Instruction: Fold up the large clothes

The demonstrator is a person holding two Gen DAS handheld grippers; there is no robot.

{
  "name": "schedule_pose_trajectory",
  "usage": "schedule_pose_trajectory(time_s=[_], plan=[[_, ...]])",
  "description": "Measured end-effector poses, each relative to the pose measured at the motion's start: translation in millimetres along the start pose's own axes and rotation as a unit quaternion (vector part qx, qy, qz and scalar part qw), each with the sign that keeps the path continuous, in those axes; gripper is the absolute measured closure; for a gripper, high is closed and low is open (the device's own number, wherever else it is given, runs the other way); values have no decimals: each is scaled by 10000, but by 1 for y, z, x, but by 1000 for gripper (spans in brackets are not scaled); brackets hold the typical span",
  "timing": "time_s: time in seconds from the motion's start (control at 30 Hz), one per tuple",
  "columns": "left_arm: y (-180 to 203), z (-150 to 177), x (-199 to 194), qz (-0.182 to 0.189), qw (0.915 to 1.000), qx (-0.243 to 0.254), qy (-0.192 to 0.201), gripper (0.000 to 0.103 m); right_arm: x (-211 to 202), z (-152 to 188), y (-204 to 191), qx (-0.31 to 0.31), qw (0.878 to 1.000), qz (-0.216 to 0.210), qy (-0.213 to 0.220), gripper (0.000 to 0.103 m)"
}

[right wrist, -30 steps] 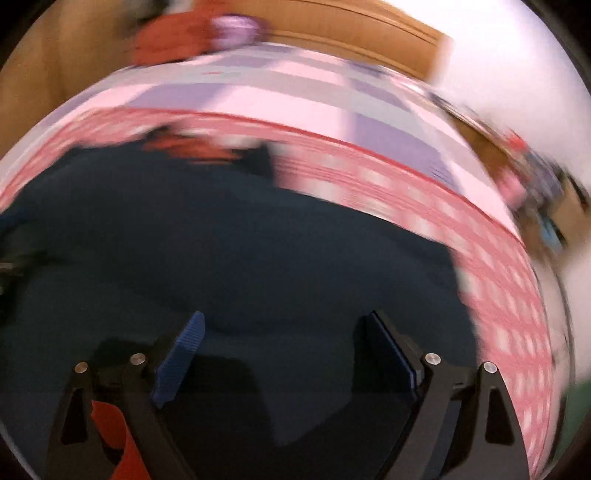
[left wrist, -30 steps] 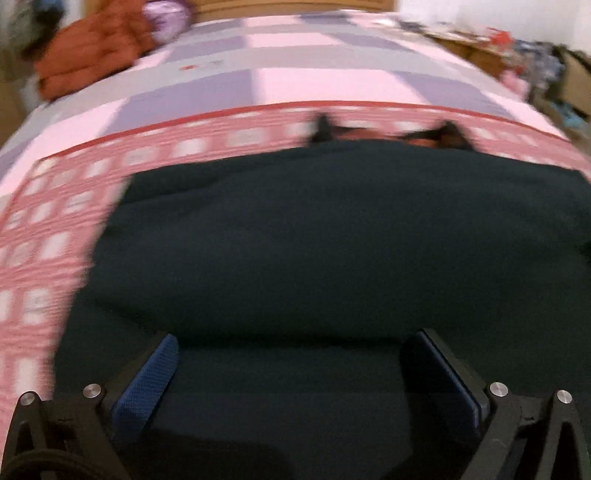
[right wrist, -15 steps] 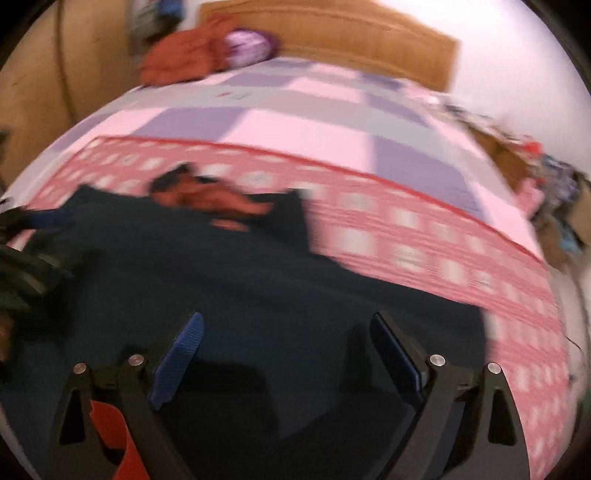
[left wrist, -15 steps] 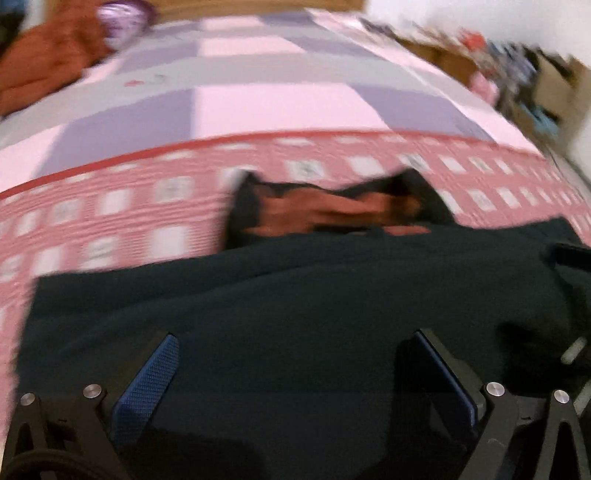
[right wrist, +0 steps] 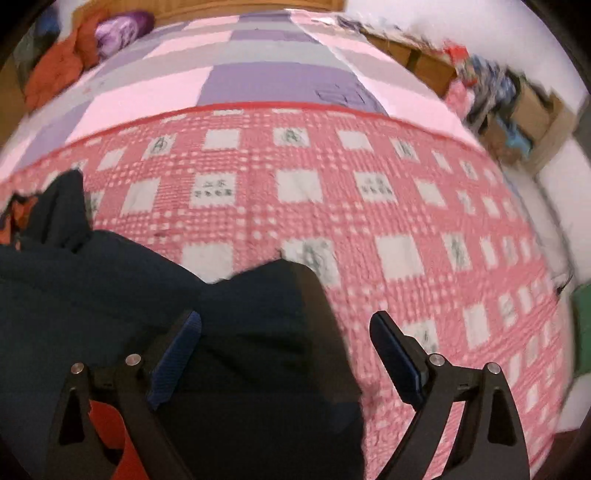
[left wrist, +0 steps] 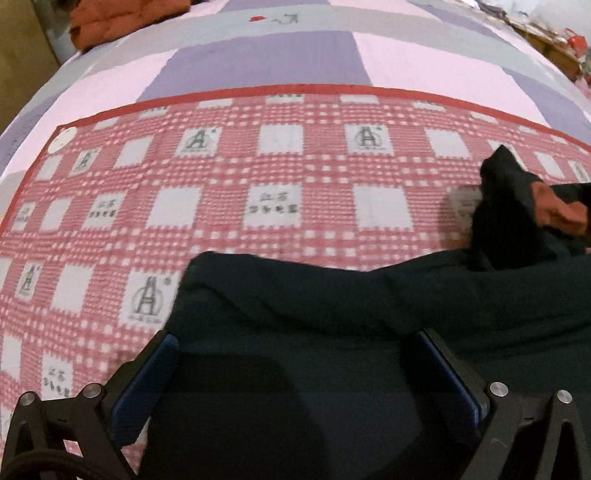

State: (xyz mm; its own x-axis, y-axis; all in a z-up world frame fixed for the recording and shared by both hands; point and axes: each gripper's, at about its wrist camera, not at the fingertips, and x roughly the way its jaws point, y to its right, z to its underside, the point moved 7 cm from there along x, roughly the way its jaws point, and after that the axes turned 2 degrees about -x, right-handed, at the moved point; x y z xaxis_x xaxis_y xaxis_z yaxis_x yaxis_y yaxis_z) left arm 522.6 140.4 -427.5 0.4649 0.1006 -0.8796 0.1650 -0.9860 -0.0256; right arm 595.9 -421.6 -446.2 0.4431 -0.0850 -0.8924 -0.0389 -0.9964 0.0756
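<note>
A large dark navy garment point(left wrist: 369, 332) lies on the red-and-white checked cloth point(left wrist: 258, 192) on the bed. Its collar with an orange lining point(left wrist: 554, 210) shows at the right of the left wrist view. My left gripper point(left wrist: 295, 354) is open, its blue pads over the garment's left corner. In the right wrist view the garment point(right wrist: 110, 295) fills the lower left, with the orange lining point(right wrist: 22, 218) at the far left. My right gripper point(right wrist: 286, 336) is open over the garment's right corner, its right finger point(right wrist: 391, 339) over the checked cloth point(right wrist: 369, 206).
A pink, purple and grey quilt point(left wrist: 332, 48) covers the bed beyond the checked cloth. An orange cloth point(right wrist: 55, 74) and a purple bundle point(right wrist: 122, 26) lie near the headboard. Cardboard boxes and clutter point(right wrist: 517, 107) stand along the right wall.
Both grippers have moved apart toward the garment's outer corners, left to the left and right to the right. More checked cloth now shows in both views. Both stay open.
</note>
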Motion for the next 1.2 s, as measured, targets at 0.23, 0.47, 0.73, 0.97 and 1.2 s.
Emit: schedule_pose_trajectory(time_s=[0.23,0.47,0.73,0.97,1.2], plan=[[4,0,3,-130,9998,132,36,0,-1,6,5,202,9998,-54,42,9],[0,-1,2,-165,9997,193,53,0,-1,9,8,258,9996,-71,38,9],[-3,1,-1,-185,9995,244,75,0,-2,12,11,349,9993,-103,32,9],[-29,10,-12,-245,9994,-13,263,0,-17,21,23,636,9974,-243,235,9],[-81,52,-28,-433,9976,-411,347,0,-43,60,50,734,9958,-302,464,9]])
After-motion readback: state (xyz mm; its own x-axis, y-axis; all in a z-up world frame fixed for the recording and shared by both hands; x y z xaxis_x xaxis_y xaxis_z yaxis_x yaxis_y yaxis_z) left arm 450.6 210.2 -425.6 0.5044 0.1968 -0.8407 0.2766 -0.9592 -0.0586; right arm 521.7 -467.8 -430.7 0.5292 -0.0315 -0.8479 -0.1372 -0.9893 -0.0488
